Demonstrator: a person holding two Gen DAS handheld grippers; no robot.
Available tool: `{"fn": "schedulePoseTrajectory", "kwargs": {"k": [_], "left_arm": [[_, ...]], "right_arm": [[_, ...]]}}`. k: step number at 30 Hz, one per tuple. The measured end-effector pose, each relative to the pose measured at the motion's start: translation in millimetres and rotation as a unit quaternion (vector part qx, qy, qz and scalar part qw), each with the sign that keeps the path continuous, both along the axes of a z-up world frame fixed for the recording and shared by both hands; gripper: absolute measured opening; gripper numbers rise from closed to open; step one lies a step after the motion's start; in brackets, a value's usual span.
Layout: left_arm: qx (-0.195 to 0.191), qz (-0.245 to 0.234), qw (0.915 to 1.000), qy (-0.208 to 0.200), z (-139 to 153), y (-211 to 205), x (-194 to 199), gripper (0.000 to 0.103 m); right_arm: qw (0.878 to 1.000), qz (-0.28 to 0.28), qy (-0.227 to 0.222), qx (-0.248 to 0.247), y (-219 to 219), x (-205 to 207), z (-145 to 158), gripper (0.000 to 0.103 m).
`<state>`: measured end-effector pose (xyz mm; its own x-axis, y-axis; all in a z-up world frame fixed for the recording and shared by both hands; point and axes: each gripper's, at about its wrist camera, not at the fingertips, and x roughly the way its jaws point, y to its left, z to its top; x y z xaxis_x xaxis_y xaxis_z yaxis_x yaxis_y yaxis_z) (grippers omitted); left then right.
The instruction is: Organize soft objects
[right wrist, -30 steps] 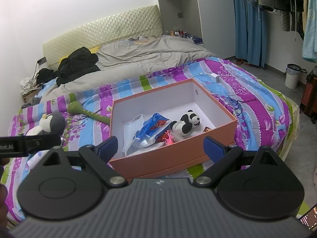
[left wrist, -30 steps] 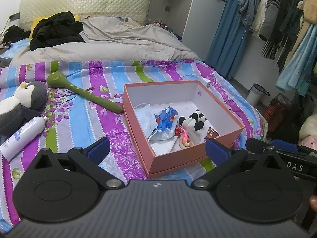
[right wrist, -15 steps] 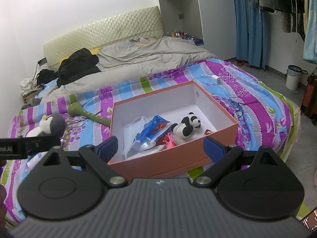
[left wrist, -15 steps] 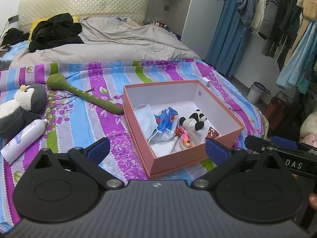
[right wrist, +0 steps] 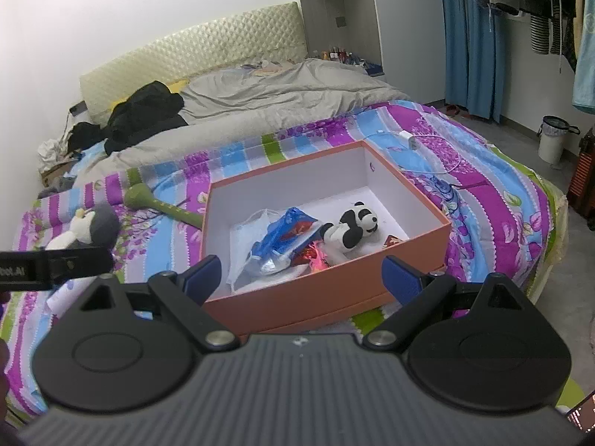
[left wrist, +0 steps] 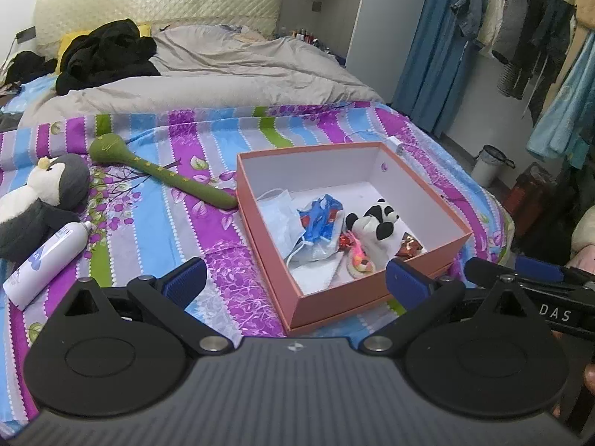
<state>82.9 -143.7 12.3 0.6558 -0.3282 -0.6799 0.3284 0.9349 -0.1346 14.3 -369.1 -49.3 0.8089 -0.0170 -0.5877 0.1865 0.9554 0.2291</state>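
Both hand-held grippers, left (left wrist: 295, 278) and right (right wrist: 301, 273), are held wide open and empty; grey-and-white plush penguin (left wrist: 41, 200), far left of them, is judged next for the orange cardboard box (left wrist: 431, 215).

Orange box (left wrist: 372, 293), white inside, lidless, on the striped bedspread; holds a panda plush (left wrist: 375, 221) lying on its side, face masks (left wrist: 282, 208), a blue wrapper (left wrist: 319, 219). Grey-and-white penguin plush (left wrist: 41, 200) lies well left of it, outside.
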Motion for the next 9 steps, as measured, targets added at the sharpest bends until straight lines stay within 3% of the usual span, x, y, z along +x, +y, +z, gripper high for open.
{"fn": "schedulePoseTrajectory", "kwargs": {"k": [9], "left_arm": [[0.003, -0.011, 0.9999, 0.007, -3.9, -6.7, 7.6, 0.103]], "right_arm": [[1.0, -0.005, 0.011, 0.005, -2.9, 5.9, -4.4, 0.095]]}}
